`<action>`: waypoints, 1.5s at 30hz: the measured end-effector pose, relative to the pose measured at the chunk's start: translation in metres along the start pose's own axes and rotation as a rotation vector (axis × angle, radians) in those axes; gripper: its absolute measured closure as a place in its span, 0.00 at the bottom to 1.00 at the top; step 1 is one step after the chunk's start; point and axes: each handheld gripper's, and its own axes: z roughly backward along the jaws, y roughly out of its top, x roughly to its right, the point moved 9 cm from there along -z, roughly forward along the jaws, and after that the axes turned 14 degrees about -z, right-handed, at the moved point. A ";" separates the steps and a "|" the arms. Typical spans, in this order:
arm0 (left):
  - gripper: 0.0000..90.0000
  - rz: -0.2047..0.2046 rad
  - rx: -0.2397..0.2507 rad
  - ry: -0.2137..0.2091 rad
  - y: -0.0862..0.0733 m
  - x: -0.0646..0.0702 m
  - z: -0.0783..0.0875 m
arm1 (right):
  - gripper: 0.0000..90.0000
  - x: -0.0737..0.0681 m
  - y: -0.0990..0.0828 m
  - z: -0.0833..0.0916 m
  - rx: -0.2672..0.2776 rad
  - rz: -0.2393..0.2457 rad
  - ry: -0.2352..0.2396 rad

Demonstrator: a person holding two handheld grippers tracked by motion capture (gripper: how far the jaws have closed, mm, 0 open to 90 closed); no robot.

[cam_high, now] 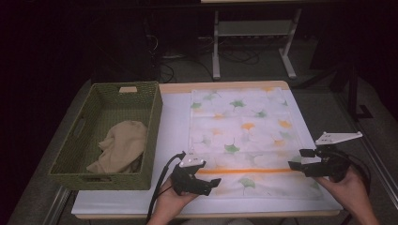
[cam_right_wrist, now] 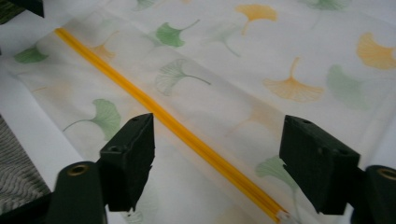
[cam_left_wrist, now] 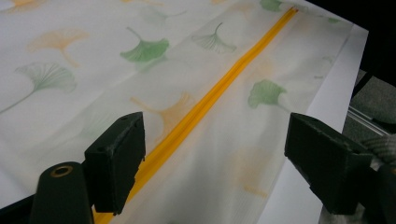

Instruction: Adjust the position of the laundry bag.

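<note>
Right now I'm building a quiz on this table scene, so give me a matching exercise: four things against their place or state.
Things:
1. beige cloth
2. leaf-print sheet
3. left gripper
4. orange stripe

Places or states:
A. spread flat on the table
B. runs across the sheet's near part
C. inside the green basket
D. open, at the sheet's near left corner

Pairs: 1-C, 2-A, 3-D, 4-B

The right gripper [cam_right_wrist: 217,163], its two black jaws spread wide, hangs above a thin white cloth printed with green and orange ginkgo leaves [cam_right_wrist: 280,56]; the cloth's orange stripe [cam_right_wrist: 168,123] runs diagonally between the jaws; both jaws are apart from the cloth.
</note>
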 end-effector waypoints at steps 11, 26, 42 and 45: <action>0.26 -0.049 0.006 -0.068 0.059 0.024 -0.038 | 0.43 0.026 -0.012 0.001 -0.057 -0.067 -0.066; 0.32 -0.080 -0.053 -0.138 0.093 0.051 -0.106 | 0.55 0.058 -0.025 0.005 -0.093 -0.186 -0.087; 0.49 -0.065 -0.120 -0.222 0.114 0.078 -0.166 | 0.75 0.076 -0.041 -0.001 -0.184 -0.285 -0.121; 0.54 -0.038 -0.128 -0.241 0.113 0.080 -0.175 | 0.76 0.077 -0.045 -0.003 -0.206 -0.314 -0.110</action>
